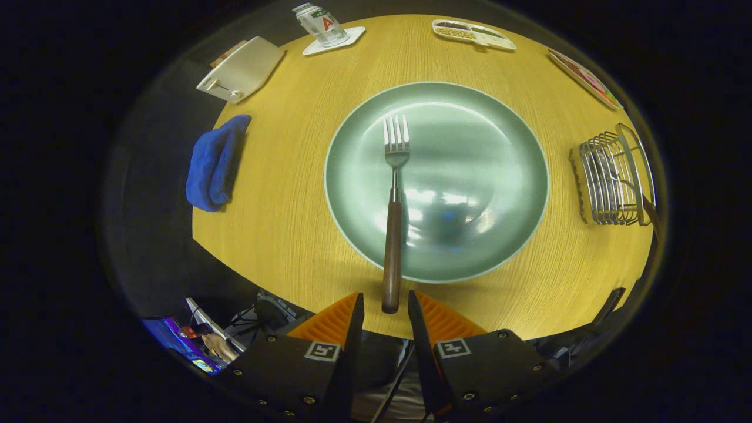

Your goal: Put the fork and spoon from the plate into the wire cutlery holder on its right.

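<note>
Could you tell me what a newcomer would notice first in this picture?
Probably the big green plate in the middle of the round wooden table, with a fork lying on it, its handle end reaching between the open gripper's fingertips. Next, the wire cutlery holder right of the plate and the blue cloth left.

I'm seeing glossy plate (470,176), metal fork (395,176) showing dark wooden handle, shiny wire cutlery holder (611,179), matt wood-grain table (282,223), fuzzy blue cloth (212,164).

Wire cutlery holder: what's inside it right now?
The wire cutlery holder has one dark handle sticking out at its right side; its head is hidden behind the wires. The fork lies on the plate.
</note>
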`<act>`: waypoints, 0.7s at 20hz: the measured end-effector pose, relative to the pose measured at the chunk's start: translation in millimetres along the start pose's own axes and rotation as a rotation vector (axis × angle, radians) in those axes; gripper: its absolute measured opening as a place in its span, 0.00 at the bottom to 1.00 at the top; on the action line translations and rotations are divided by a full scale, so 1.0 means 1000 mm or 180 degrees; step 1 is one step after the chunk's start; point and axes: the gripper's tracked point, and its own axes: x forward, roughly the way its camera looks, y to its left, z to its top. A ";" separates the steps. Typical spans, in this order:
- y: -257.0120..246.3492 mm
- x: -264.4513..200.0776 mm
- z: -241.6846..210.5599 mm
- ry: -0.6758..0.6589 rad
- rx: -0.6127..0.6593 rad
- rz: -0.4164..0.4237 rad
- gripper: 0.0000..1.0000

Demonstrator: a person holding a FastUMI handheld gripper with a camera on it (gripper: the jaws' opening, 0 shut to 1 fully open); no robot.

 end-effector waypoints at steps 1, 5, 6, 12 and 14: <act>0.000 0.003 0.001 -0.0011 0.0018 -0.0005 0.45; -0.007 0.005 0.005 -0.0098 -0.0021 -0.0032 0.14; -0.008 0.003 0.006 -0.0140 -0.0071 -0.0028 0.13; -0.023 -0.031 0.005 -0.0222 -0.0478 -0.0161 0.03; -0.032 -0.049 0.002 -0.0191 -0.0591 -0.0219 0.03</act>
